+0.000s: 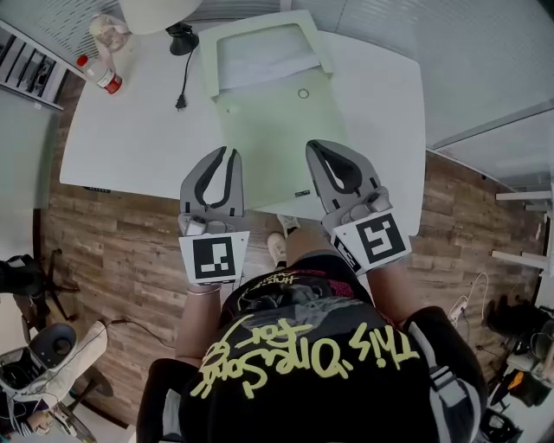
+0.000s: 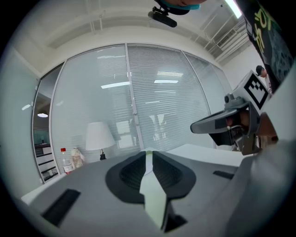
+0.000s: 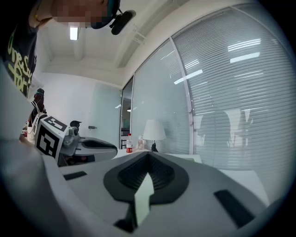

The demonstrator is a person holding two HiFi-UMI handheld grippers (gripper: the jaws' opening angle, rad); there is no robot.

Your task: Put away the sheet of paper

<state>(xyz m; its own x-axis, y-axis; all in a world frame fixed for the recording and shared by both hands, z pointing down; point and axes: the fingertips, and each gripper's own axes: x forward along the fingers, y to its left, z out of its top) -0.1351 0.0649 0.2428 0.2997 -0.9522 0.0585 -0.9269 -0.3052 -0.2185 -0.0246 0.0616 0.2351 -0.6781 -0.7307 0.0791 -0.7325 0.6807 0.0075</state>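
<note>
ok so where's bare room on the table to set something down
Bare tabletop left of the green folder, up to the bottle and cable; a narrower strip right of the folder to the table edge. Crowded at the far left corner by the lamp.

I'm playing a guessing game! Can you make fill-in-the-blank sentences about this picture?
The left gripper and the right gripper are both shut on a pale ___ sheet of paper.
The bottle has a ___ cap.
The table under the sheet is ___.
Missing words: green, red, white.
</note>
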